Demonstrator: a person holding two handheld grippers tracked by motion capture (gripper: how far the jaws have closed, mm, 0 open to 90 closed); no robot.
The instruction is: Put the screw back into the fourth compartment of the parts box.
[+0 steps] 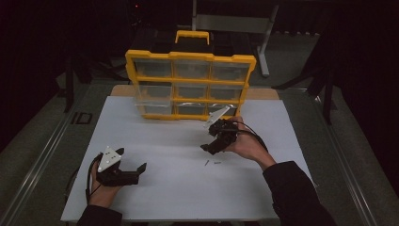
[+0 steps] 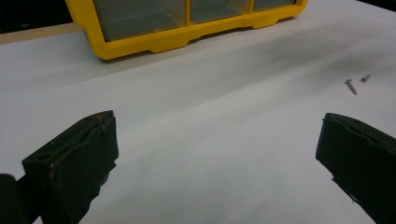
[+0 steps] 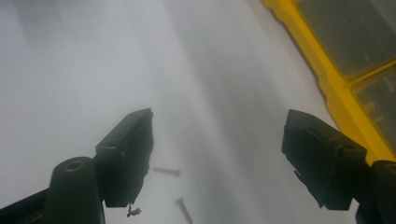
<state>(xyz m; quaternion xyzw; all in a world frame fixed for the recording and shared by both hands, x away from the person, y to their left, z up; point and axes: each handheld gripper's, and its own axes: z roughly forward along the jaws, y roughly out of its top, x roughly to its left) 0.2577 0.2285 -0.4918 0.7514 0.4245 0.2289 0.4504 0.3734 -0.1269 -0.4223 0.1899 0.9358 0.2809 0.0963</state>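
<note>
The left gripper [image 1: 141,168] rests on the white sheet [image 1: 164,141], jaws wide apart, nothing between them. Well to its right, two small screws [image 1: 211,163] lie just below the right gripper [image 1: 207,147], its jaws spread, empty, the yellow organizer [image 1: 190,84] close behind it.

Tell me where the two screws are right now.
In the high view, the two screws lie on the white board, right of centre, just below the right tongs and well in front of the yellow organizer.

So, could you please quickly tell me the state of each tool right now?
Left tool: open, holding nothing.
Right tool: open, holding nothing, above two screws.
</note>
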